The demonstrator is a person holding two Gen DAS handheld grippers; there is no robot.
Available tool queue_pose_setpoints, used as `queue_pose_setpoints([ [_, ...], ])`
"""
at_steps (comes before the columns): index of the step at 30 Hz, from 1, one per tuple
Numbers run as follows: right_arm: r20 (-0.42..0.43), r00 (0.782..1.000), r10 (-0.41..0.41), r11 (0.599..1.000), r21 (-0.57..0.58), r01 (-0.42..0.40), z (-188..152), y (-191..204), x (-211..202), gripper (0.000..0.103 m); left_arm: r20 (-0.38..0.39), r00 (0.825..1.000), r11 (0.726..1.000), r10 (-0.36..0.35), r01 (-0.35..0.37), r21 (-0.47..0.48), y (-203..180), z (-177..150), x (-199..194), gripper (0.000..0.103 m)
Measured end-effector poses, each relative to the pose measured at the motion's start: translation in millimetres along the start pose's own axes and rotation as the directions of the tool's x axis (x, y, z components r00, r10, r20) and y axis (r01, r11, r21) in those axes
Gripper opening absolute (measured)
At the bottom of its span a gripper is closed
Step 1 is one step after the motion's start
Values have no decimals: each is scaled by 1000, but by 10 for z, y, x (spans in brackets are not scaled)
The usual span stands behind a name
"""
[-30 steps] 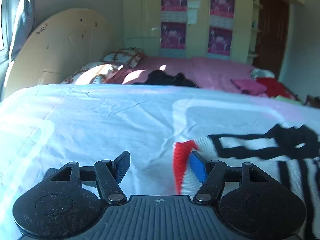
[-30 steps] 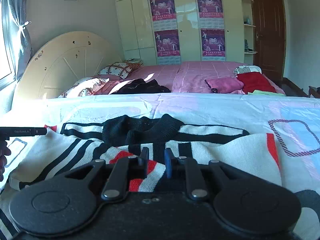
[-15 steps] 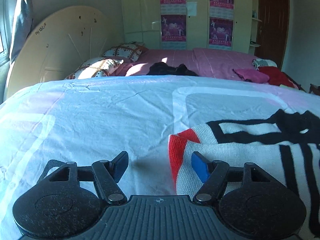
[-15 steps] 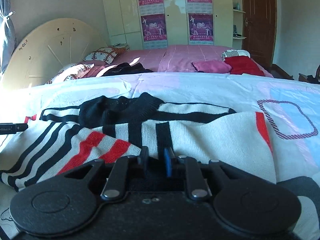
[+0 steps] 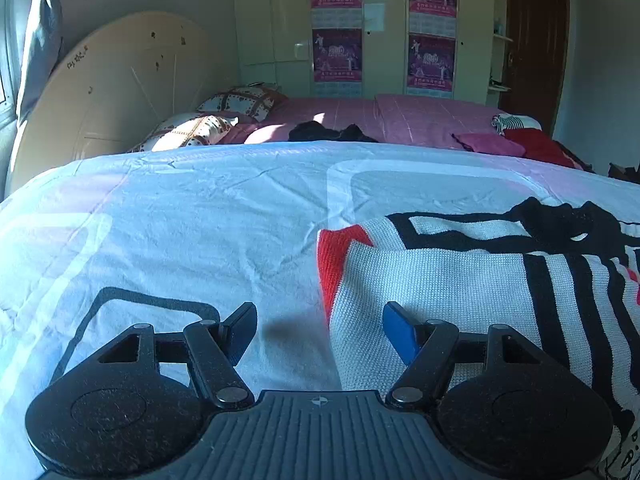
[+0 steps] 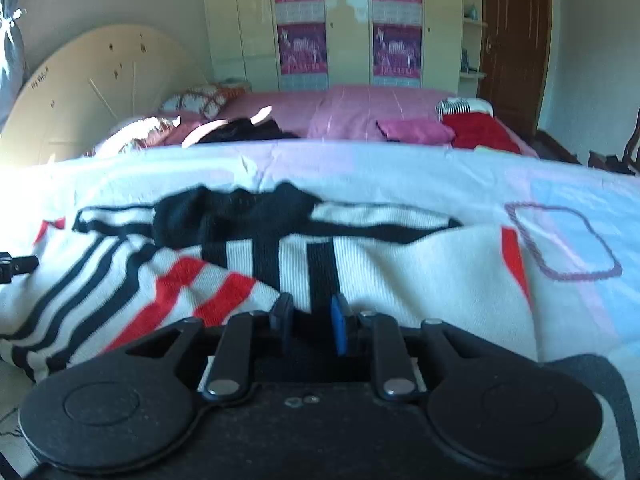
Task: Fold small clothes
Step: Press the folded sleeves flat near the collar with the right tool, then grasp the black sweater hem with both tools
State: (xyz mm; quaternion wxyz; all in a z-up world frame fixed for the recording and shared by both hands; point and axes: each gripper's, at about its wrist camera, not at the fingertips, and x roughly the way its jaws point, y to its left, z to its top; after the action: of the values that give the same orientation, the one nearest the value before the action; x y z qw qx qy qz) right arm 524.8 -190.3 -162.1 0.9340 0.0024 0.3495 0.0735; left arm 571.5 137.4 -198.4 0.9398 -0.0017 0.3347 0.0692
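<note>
While the left gripper (image 5: 318, 330) sits low in the lower middle of its frame with its fingers spread wide apart and nothing between them, the striped sweater (image 5: 472, 280) fills the right half of that view, lying on the pale bedsheet (image 5: 180, 220). The sweater's red-edged left border lies in the gap between the two fingers, and the blue-padded finger at lower right sits over the white knit; whether it touches the fabric cannot be told. In the right wrist view, the right gripper (image 6: 308, 322) sits at lower centre, its fingers drawn close together and pinching a fold of the sweater (image 6: 400, 272) where a black stripe runs down between them. The garment spreads across the middle of this frame, its black collar (image 6: 236, 216) bunched toward the upper left of centre and red stripes slanting at lower left. At the far left edge, a black tip of the other tool (image 6: 16, 266) shows beside the fabric.
</note>
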Motion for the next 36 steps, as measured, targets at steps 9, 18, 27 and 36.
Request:
queue_pose_setpoints([
  [9,3,1000,-3,1000,-15,3,-13,57,-70,24,-1,1000,1000,-4,4,-21,26,-32,-117,70],
  [18,-9,1000,-6,1000,-26,5,-18,69,-132,26,-18,1000,1000,-21,21,2,9,-158,-312,70],
  [27,-4,1000,4,999,-45,-4,-125,65,-314,36,-20,998,998,-55,56,26,72,-332,-627,70],
  [36,40,997,-72,994,86,68,-473,-313,-1153,37,-60,992,992,-107,111,57,131,-709,-1108,70],
])
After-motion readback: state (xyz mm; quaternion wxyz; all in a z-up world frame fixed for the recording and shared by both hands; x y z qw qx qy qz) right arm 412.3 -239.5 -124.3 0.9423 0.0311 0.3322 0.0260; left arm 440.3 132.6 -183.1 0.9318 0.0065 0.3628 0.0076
